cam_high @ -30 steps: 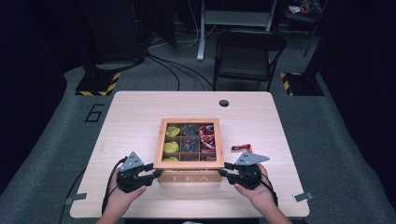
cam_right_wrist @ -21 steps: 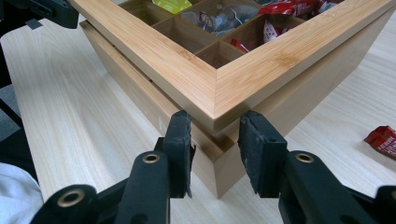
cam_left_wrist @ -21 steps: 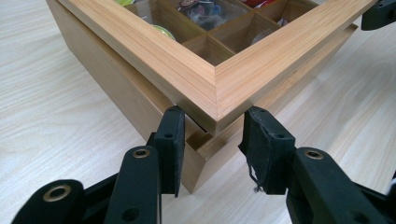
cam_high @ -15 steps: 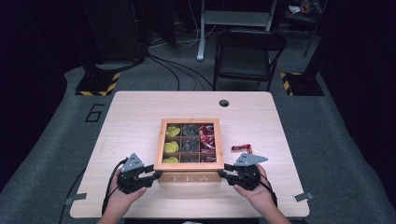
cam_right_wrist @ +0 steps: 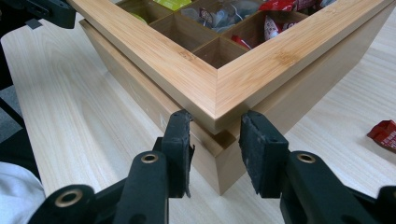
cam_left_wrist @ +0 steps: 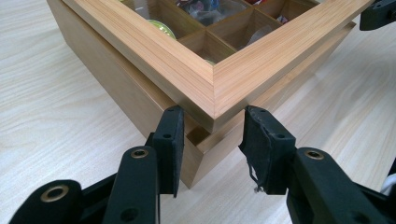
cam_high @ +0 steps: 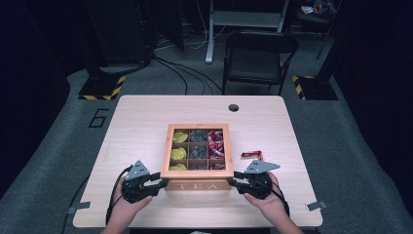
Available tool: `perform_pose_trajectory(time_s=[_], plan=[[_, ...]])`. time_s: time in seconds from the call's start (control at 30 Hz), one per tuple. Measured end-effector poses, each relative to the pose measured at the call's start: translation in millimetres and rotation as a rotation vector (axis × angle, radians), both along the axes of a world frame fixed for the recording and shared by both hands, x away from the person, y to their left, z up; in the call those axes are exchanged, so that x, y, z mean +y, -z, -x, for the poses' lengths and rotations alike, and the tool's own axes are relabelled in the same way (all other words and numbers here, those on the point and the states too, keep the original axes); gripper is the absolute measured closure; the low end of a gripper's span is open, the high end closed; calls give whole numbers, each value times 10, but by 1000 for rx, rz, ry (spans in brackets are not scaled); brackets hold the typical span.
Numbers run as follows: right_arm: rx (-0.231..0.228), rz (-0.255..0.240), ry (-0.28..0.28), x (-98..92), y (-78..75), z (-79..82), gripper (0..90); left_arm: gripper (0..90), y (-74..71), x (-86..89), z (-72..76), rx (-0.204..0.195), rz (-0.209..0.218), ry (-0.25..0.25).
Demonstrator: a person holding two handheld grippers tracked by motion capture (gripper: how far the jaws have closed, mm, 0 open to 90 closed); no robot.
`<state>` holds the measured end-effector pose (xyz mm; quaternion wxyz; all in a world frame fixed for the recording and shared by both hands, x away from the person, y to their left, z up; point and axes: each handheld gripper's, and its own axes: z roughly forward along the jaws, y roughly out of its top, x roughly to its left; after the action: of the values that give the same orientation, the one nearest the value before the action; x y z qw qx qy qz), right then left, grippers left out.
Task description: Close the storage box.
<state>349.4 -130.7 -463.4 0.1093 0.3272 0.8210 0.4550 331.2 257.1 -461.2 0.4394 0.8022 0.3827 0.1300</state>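
Tea box lid (cam_left_wrist: 219, 79): rigid wood, glass-paned, probably light, fragile.
I have the left gripper (cam_left_wrist: 212, 144) and right gripper (cam_right_wrist: 215, 149) each pinching a near lid corner; corners suit lifting evenly.

Can't really make out what's in the tea box (cam_high: 197, 184) compartments from up high, too small, and the red packet (cam_right_wrist: 384, 134) beside it gets cut off at the edge.

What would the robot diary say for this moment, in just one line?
left hand-held gripper: pinching lid's near left corner | right hand-held gripper: pinching near right corner | lid: slightly raised off tea box | red packet: on table
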Motion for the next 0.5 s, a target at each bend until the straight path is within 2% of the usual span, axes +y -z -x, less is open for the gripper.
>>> perform_pose_trajectory(time_s=[0.17,0.33,0.37,0.43,0.5], plan=[[-1,0,-6,-9,0,3,633,586,-4,17,-5,5,0,11],[7,-5,1,-13,-12,19,629,578,-8,29,-4,17,22,0],[0,-4,-4,-21,-11,15,628,577,-11,41,-9,11,12,2],[19,-5,2,-27,-8,18,624,572,-10,53,-9,19,23,-3],[15,6,3,-33,-1,16,616,580,-27,63,1,0,28,-8]])
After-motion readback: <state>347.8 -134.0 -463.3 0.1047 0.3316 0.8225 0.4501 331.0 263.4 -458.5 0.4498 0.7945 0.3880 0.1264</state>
